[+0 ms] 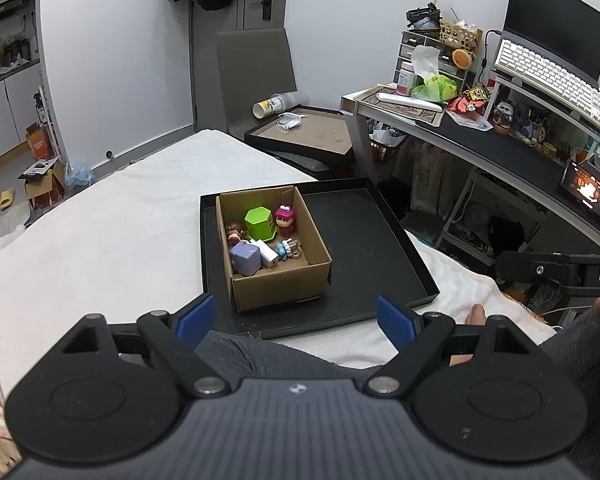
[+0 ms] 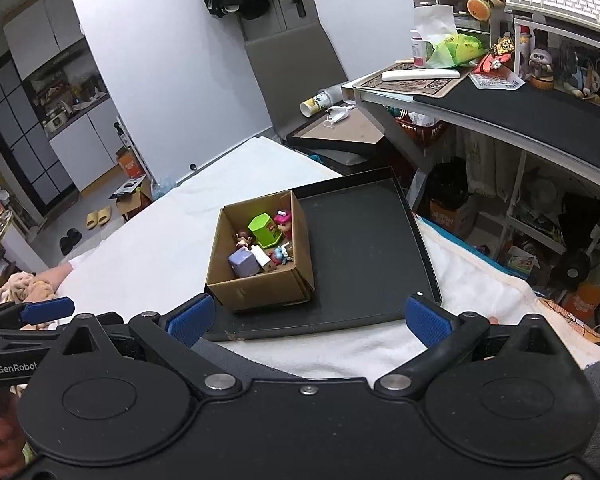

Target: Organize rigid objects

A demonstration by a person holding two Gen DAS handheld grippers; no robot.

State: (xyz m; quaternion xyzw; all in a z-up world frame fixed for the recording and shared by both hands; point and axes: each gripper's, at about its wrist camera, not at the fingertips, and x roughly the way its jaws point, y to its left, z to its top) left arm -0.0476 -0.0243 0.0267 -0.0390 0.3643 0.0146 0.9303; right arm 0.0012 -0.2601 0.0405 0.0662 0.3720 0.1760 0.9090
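An open cardboard box (image 1: 284,280) (image 2: 260,286) stands on the left part of a black tray (image 1: 360,256) (image 2: 360,248) on a white-covered bed. Inside it lie a green hexagonal toy (image 1: 259,223) (image 2: 264,229), a pink-hatted figure (image 1: 285,219) (image 2: 283,222), a purple block (image 1: 245,258) (image 2: 243,262), a brown figure (image 1: 235,232) and a small blue figure (image 1: 283,249). My left gripper (image 1: 296,320) is open and empty, held back from the tray's near edge. My right gripper (image 2: 310,318) is open and empty, also near the tray's front edge.
The white bed cover (image 1: 120,232) spreads to the left. A cluttered desk (image 1: 500,152) with a keyboard (image 1: 552,80) stands at the right. A grey chair (image 1: 256,76) and a second tray (image 1: 312,132) with a face mask lie behind. My knee (image 1: 240,352) is below the left gripper.
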